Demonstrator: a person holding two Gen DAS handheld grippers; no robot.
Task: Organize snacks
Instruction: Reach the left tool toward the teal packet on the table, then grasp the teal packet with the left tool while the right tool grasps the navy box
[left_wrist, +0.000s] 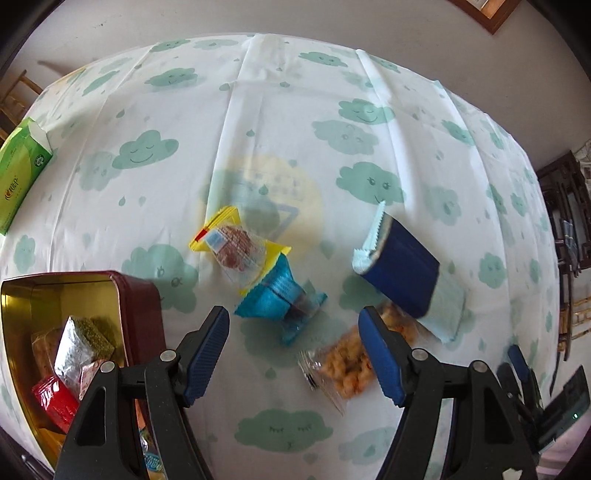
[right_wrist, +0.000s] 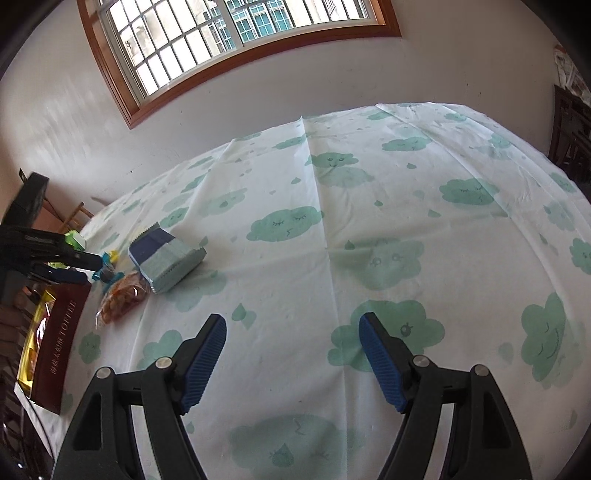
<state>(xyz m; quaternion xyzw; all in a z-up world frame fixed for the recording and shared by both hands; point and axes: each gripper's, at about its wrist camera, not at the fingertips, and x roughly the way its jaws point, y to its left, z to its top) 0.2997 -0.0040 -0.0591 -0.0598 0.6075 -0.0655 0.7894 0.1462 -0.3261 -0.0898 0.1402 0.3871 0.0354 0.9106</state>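
In the left wrist view my left gripper (left_wrist: 291, 321) points steeply down at the table, open, with nothing pressed between its blue pads. Just beyond its fingertips lies a turquoise packet (left_wrist: 275, 299), overlapped by a yellow packet with a clear window (left_wrist: 236, 251). A clear bag of orange snacks (left_wrist: 343, 365) lies by the right finger, partly under a dark blue packet (left_wrist: 402, 266). The dark red tin (left_wrist: 140, 295) at the left holds several wrapped snacks. My right gripper (right_wrist: 291, 325) stands open over bare tablecloth, apart from the dark blue packet (right_wrist: 166, 254) and the orange snack bag (right_wrist: 122, 295).
A green tissue box (left_wrist: 22, 166) lies at the table's far left edge. The cloud-print tablecloth (right_wrist: 369, 221) covers the whole round table. A wall with a window (right_wrist: 229, 40) stands behind it, and dark furniture (left_wrist: 569, 221) is off to the right.
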